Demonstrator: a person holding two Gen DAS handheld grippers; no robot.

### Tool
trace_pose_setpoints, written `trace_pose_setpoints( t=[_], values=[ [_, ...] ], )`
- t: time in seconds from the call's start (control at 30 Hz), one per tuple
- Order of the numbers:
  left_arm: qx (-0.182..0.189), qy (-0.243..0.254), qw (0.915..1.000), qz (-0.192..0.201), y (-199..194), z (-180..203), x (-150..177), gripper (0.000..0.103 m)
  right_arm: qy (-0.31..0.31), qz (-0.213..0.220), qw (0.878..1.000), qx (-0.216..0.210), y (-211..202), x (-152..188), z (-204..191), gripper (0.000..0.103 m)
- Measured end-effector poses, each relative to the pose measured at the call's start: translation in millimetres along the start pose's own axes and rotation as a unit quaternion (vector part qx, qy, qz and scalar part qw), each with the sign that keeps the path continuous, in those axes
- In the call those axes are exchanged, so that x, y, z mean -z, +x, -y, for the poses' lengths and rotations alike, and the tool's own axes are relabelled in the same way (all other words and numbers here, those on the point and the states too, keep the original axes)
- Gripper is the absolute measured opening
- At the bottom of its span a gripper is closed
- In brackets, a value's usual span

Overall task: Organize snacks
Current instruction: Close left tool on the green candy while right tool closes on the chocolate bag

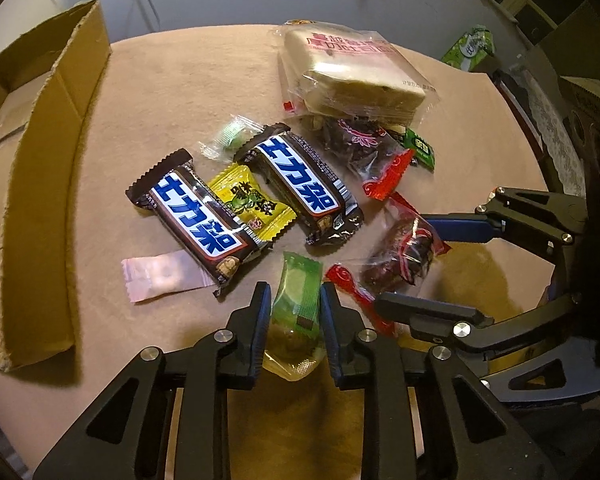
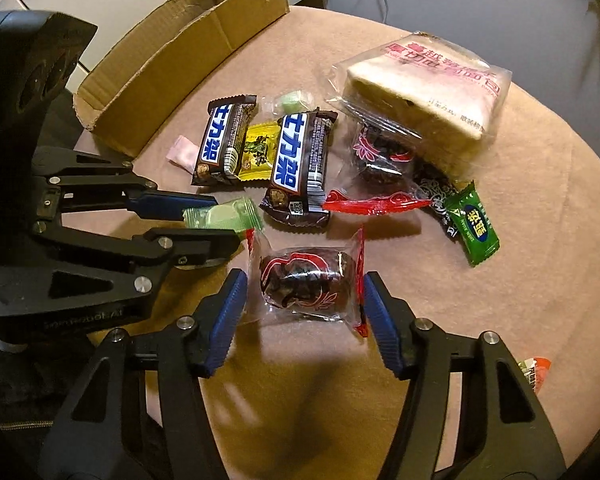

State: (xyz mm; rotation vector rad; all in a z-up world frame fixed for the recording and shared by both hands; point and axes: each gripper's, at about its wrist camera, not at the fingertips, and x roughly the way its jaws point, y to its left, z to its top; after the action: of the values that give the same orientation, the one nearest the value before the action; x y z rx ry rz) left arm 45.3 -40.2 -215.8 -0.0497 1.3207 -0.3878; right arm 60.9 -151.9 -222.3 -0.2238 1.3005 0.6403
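The step in hand looks like a double pick-up, each hand-held gripper taking one snack for the cardboard box (image 2: 188,36).

The left hand-held gripper (image 1: 295,308) points steeply down and is closed in on the green packet (image 1: 298,296), which lies lengthwise between its pads and looks lightly pinched at its edges. The right hand-held gripper (image 2: 305,294) is spread. The dark packet with red ends (image 2: 304,280) lies flat on the tabletop (image 2: 540,240) between its pads, which sit just beside the wrapper's ends without visibly squeezing.

To do this well, the right pads would best meet the firm dark filling, not the loose crinkly film, which could slip out. The left grip should stay gentle so the soft packet does not buckle. The two hand-held grippers work very near each other, so lifting straight up before swinging away should avoid a knock. The box lies beyond the left hand-held gripper, on its outer side.

Counted:
- Two chocolate bars (image 1: 198,216) (image 1: 300,184), just ahead of the left hand-held gripper.
- One yellow sweet (image 1: 252,204) between the bars.
- One pink sachet (image 1: 162,276) beside the nearer bar.
- One pale green wrapped sweet (image 1: 232,138), farther out.
- Two dark red-ended packets: the one being picked and another (image 2: 380,148) ahead of the right hand-held gripper.
- One small dark green sweet (image 2: 476,224), off to its outer side.
- One wrapped bread loaf (image 2: 424,96), farthest ahead.
- One black patterned wrapper (image 2: 436,196) that seems to lie half hidden by the loaf.
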Motion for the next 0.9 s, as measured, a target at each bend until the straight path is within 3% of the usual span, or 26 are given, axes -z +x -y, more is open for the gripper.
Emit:
trace_pose_setpoints(
  t=[0.23, 0.67, 0.87, 0.9],
  values=[
    [-0.004, 0.017, 0.9998, 0.004, 3, 4, -2, 0.021, 0.037, 0.003, 0.999, -0.018, -2, 5, 20, 0.06],
    [0.015, -0.007, 0.9997, 0.017, -9, -4, 2, 0.02, 0.065, 0.02, 0.998, -0.011, -23, 18, 30, 0.059],
    [-0.007, 0.009, 0.9999, 0.002, 2, 1, -2, 0.022, 0.071, 0.013, 0.997, -0.006, -19, 20, 31, 0.059],
    [-0.012, 0.015, 0.9998, 0.001, 2, 3, -3, 0.027, 0.07, 0.014, 0.997, -0.006, -20, 21, 28, 0.059]
  ],
)
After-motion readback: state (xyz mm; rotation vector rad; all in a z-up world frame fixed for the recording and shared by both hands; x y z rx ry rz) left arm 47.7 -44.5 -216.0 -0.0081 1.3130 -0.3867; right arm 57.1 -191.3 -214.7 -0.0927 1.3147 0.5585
